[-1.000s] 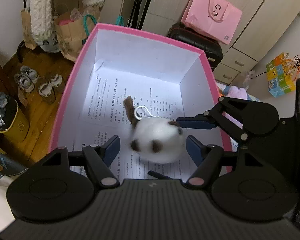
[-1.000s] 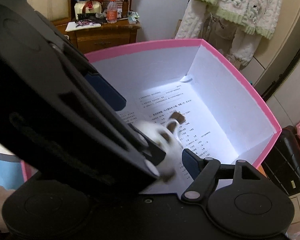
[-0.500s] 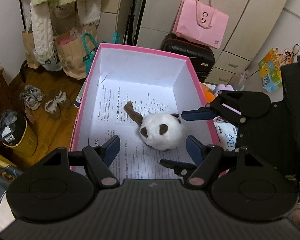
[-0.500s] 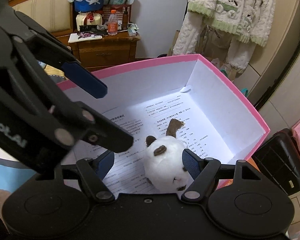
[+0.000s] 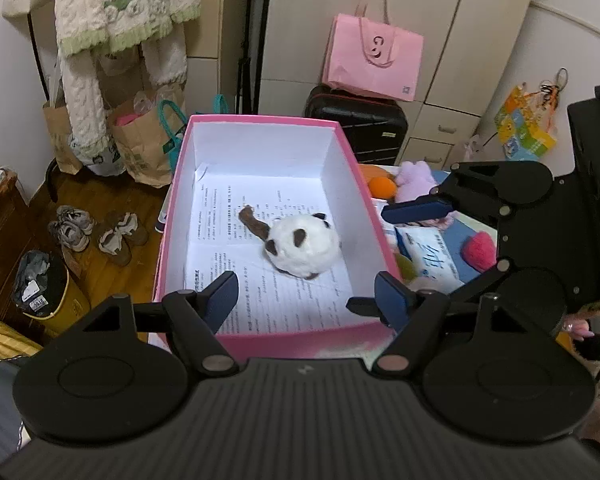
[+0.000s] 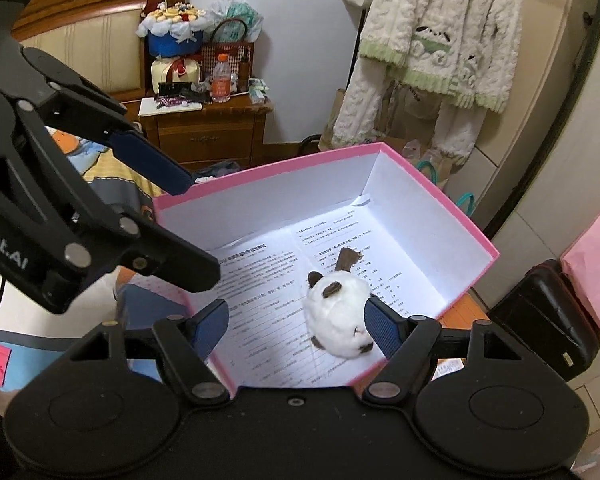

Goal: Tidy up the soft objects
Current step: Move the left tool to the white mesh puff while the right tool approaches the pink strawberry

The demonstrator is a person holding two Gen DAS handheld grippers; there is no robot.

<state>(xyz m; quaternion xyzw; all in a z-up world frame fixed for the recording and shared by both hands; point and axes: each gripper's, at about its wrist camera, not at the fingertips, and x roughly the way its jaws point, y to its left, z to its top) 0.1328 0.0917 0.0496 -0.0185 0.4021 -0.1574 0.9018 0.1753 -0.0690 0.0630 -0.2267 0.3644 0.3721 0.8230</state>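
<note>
A white plush toy with brown ears and a brown tail (image 5: 302, 250) lies on printed paper inside a pink box with white walls (image 5: 260, 120). It also shows in the right wrist view (image 6: 338, 320), inside the same box (image 6: 440, 196). My left gripper (image 5: 308, 300) is open and empty, raised above the box's near end. My right gripper (image 6: 296, 328) is open and empty, above the box's near corner. The right gripper appears at the right of the left wrist view (image 5: 416, 216). The left gripper appears at the left of the right wrist view (image 6: 152, 164).
More soft toys lie right of the box: an orange one (image 5: 382, 187), a lilac one (image 5: 414, 180), a pink one (image 5: 478, 250). A black suitcase (image 5: 356, 120) and pink bag (image 5: 374, 60) stand behind. Shoes (image 5: 96, 232) and a bin (image 5: 40, 288) are on the floor at left.
Both grippers have lifted up and back from the box. The plush toy dropped from between the fingers and now rests on the paper in the box.
</note>
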